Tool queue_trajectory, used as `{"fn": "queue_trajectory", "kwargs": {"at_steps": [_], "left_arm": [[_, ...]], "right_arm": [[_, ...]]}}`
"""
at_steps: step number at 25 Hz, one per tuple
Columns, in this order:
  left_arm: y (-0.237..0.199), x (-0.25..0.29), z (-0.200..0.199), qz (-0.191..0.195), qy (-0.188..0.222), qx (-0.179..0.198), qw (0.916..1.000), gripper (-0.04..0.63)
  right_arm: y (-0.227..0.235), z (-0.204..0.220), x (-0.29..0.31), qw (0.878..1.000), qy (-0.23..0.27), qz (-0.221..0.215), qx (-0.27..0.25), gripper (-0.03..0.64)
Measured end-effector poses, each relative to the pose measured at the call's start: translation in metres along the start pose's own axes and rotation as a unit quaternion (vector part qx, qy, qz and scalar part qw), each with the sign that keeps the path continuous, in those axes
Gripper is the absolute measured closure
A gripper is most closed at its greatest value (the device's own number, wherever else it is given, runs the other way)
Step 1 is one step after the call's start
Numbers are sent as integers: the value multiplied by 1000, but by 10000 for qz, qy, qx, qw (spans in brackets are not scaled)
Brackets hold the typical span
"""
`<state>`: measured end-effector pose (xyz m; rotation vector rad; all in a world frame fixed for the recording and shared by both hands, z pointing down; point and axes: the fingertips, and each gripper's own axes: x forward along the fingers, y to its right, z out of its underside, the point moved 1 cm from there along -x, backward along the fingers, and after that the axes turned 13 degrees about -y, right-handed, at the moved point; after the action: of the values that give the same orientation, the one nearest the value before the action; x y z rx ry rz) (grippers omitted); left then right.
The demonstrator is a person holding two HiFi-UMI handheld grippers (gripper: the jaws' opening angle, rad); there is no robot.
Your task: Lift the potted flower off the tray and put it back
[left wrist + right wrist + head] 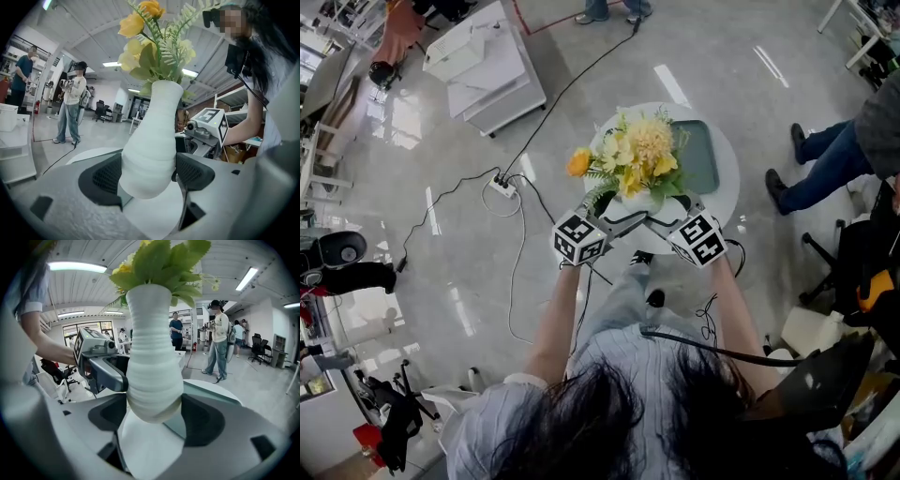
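"Is the potted flower [637, 167] off the tray [701, 155] right now?"

"I'd say so. The left gripper [149, 177] is pinching the lower belly of the white pot [151, 150] from one side. The right gripper [154, 420] is pinching it from the opposite side at about the same height. Both gripper views show the pot's rounded bottom bare beneath the jaws, touching nothing. So it looks to be held in the air just beside the tray, off the tray's edge nearer the person, over the bare table [728, 202]."

"Will it slip?"

"Probably not. The pot is ribbed all the way round, and that should give the pads some bite. The wall looks hard and stiff, so a firm squeeze won't dent it, but I'd guess it would crack if it dropped. It's also likely top-heavy: the yellow blooms [140, 23] and ferny leaves stand tall above a narrow neck."

"So the belly is the right place to hold it?"

"Yes. The blooms and leaves look soft and would just bend. With a low grip the top can lean, though, so the two grippers should stay level with each other. My guess is it needs to go down upright and flat onto the tray before either one lets go."
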<state>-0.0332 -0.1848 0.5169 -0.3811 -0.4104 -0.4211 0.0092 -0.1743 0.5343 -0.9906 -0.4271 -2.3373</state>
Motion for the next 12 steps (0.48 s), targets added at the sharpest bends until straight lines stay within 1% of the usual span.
{"fn": "queue_trajectory", "kwargs": {"at_steps": [8, 12], "left_arm": [[-50, 16, 2, -73, -40, -105, 9999, 244], [-71, 24, 2, -83, -76, -97, 9999, 244]], "right_arm": [[33, -12, 42, 9999, -103, -71, -40, 267], [47, -18, 58, 9999, -138, -83, -31, 267]]}}
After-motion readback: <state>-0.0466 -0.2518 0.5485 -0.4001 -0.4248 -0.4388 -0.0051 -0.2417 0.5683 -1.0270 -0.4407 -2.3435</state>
